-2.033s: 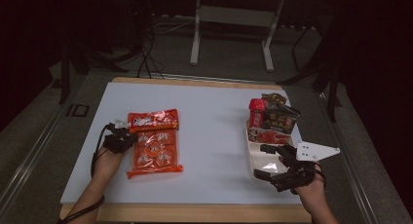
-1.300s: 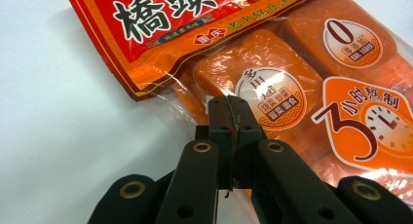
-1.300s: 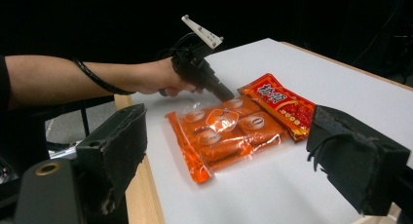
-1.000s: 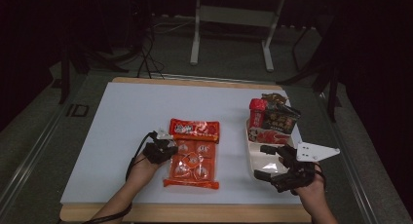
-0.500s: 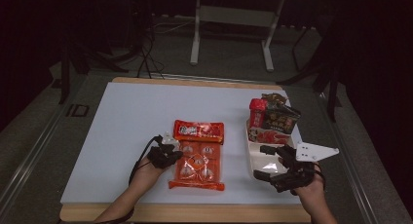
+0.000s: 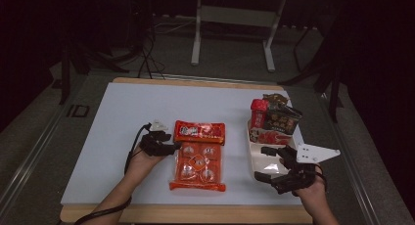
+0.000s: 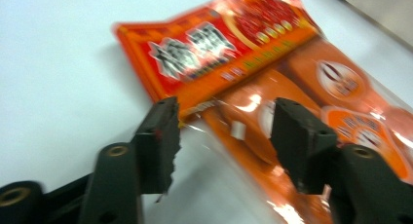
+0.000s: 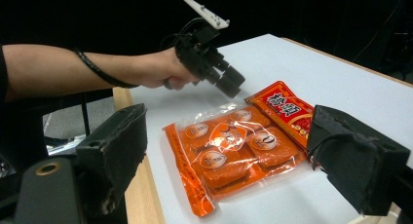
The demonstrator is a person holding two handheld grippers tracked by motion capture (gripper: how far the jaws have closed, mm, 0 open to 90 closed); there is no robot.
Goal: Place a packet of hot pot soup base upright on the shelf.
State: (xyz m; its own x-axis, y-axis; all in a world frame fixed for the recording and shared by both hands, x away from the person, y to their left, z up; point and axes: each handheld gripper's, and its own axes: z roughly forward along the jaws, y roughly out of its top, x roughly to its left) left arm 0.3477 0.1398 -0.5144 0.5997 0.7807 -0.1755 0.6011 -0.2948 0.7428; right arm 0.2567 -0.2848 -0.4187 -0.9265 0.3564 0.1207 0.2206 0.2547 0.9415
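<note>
While the left gripper (image 6: 169, 146) sits at the nine o'clock edge of the orange snack pack (image 6: 199, 155), its jaws have just been opening and now stand partly apart, free of the wrapper. That pack lies flat mid-table. At three o'clock from it, the right gripper (image 6: 266, 162) holds its jaws wide and empty, beside a white tray (image 6: 255, 159).

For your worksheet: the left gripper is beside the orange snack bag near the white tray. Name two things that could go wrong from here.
1. The left gripper has just been opening, with its jaws apart at the orange snack bag's crinkly clear edge; a re-grip might catch only film and slip.
2. The white tray already holds packets, and the right gripper hovers open over it, so the bag may not fit easily.
</note>
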